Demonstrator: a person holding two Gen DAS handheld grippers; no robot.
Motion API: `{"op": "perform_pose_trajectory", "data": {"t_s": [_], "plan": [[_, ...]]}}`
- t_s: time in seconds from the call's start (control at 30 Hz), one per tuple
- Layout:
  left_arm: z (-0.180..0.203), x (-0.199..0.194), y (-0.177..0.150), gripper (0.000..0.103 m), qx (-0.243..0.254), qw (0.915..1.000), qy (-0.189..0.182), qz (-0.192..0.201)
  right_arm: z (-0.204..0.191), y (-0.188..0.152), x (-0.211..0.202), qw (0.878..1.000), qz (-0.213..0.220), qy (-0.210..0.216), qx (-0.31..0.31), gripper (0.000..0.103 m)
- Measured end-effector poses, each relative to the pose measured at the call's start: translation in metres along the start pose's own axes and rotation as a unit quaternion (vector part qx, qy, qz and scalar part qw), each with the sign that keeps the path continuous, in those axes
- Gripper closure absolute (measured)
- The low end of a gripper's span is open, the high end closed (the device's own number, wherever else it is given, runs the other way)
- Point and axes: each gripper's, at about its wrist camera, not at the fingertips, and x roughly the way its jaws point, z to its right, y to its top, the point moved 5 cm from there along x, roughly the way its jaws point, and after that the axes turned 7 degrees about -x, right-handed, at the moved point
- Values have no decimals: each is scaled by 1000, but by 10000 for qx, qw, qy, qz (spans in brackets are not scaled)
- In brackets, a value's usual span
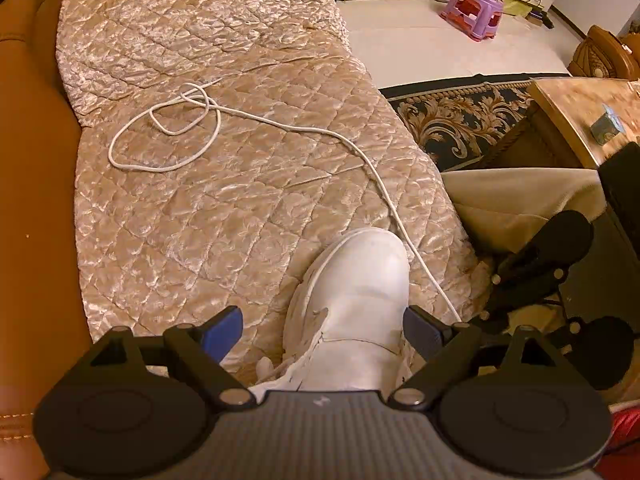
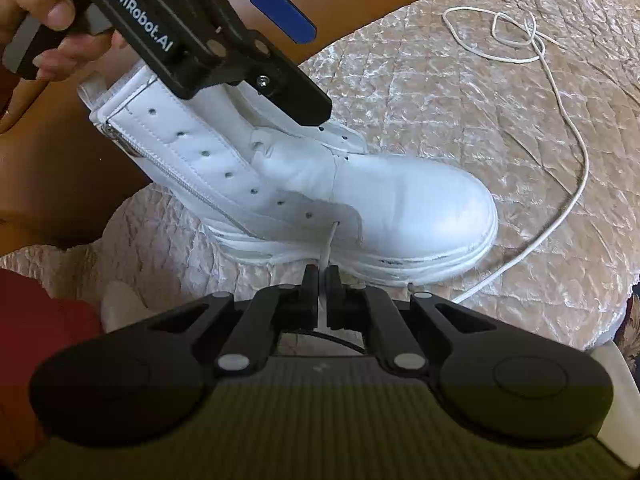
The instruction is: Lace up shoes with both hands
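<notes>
Lacing has barely begun on a white boot (image 2: pixel 320 184) standing on a quilted sofa cover (image 1: pixel 224 208), its toe pointing away from the person. Nearly every eyelet (image 2: pixel 229 175) along the boot's near flap shows empty; only the lowest one, nearest the toe, has the white lace (image 2: pixel 576 184) running through it, so the whole climb up the shaft looks still to be done. Beyond the boot's toe, most of the lace trails across the cover and ends in a loose tangle of loops well apart from the boot. Above the boot's open top, the left tongs (image 1: pixel 320 334) are spread wide, one blue pad (image 1: pixel 224 330) on each side of the boot, gripping nothing. Just beside the boot's sole, the right tongs (image 2: pixel 323 276) are pressed together, pinching the short stretch of lace coming out of that lowest eyelet. A hand (image 2: pixel 44 20) above the boot's top holds the left tool.
</notes>
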Motion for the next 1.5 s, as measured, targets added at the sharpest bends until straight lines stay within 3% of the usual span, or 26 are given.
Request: {"op": "perform_pose_trajectory", "data": {"t_s": [0.17,0.3,0.5,0.57,0.67,0.73,0.8,0.97,1.03,1.1,1.17,1.3,1.37,1.5], "plan": [[8,-1,-4,16,121,9989,-453,-98,6,2,5,9999,30,-66,108,97],[11,1,-3,17,166,9986,-489,-149,6,6,11,9998,109,-38,171,97],[3,10,0,19,-152,9986,-377,-336,7,5,18,9986,333,-133,394,97],[1,14,0,23,-356,9975,-424,-432,9,5,15,9978,450,-191,457,97],[1,21,1,37,-641,9949,-571,-530,6,3,11,9977,509,-83,444,97],[2,26,1,52,-724,9940,-587,-571,4,3,10,9977,540,-39,404,97],[2,30,1,53,-750,9935,-589,-614,3,3,10,9974,600,-47,399,97],[11,28,3,52,-139,9964,-315,-771,6,1,10,9961,695,-98,529,97],[20,24,7,52,527,9955,-188,-760,7,1,10,9961,682,-132,545,97],[30,20,12,52,1320,9887,-117,-694,9,1,10,9959,682,-139,573,97],[43,18,12,52,2388,9687,-74,-679,9,0,9,9958,699,-140,578,97],[56,34,10,52,4229,8994,337,-1052,8,-1,7,9953,758,-166,576,97],[61,38,7,53,4831,8688,59,-1086,8,0,6,9951,776,-168,583,97],[69,39,-5,63,5770,8043,-793,-1179,6,-1,6,9954,760,-187,550,97]]}}
